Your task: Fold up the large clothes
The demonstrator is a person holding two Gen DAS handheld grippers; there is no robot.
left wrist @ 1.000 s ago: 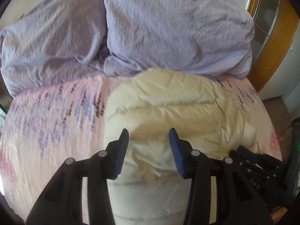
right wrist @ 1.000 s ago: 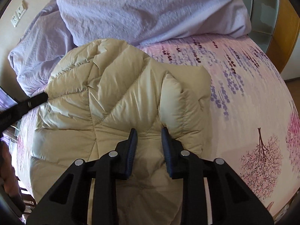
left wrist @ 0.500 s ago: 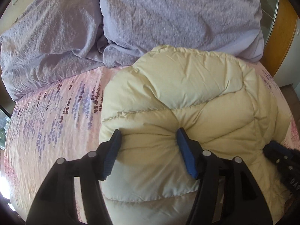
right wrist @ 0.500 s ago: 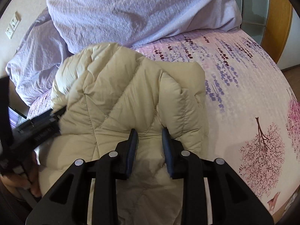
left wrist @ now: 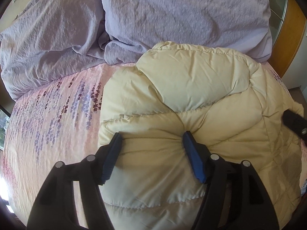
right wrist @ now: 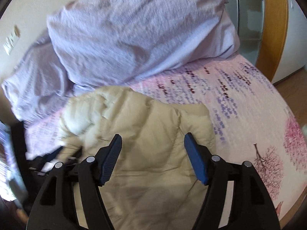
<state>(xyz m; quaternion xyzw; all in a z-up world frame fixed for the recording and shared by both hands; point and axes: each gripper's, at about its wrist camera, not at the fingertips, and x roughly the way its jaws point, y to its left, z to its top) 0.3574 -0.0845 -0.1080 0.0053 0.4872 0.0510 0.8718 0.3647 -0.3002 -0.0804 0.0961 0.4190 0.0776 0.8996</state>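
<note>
1. Your left gripper (left wrist: 151, 140) sits nearest, its jaws spread wide and released, both blue pads (left wrist: 113, 153) pressing down into the cream puffer jacket (left wrist: 191, 88) without pinching any fabric.
2. Your right gripper (right wrist: 152, 141) is also released, its jaws wide apart over the jacket (right wrist: 153, 134); that view is blurred by motion. A second ago these jaws were nearly closed around a ridge of the fabric, so you have let go.
3. The jacket lies bundled on the floral bedsheet (left wrist: 53, 115). Its left edge runs just left of your left gripper's left pad, and its far edge touches the lilac pillow (left wrist: 182, 9).
4. In the right wrist view the jacket's right edge ends just beyond your right pad, and bare sheet (right wrist: 249, 105) runs from there to the right side of the bed. In the left wrist view a wide strip of sheet also lies bare left of the jacket.
5. Compared with a second ago, the jacket fills more of the left wrist view, and the tip of your other gripper (left wrist: 293, 122) now shows higher at the right rim.
6. Farthest off, the crumpled lilac duvet (left wrist: 48, 48) lies left of the pillow, closing the far side.
</note>
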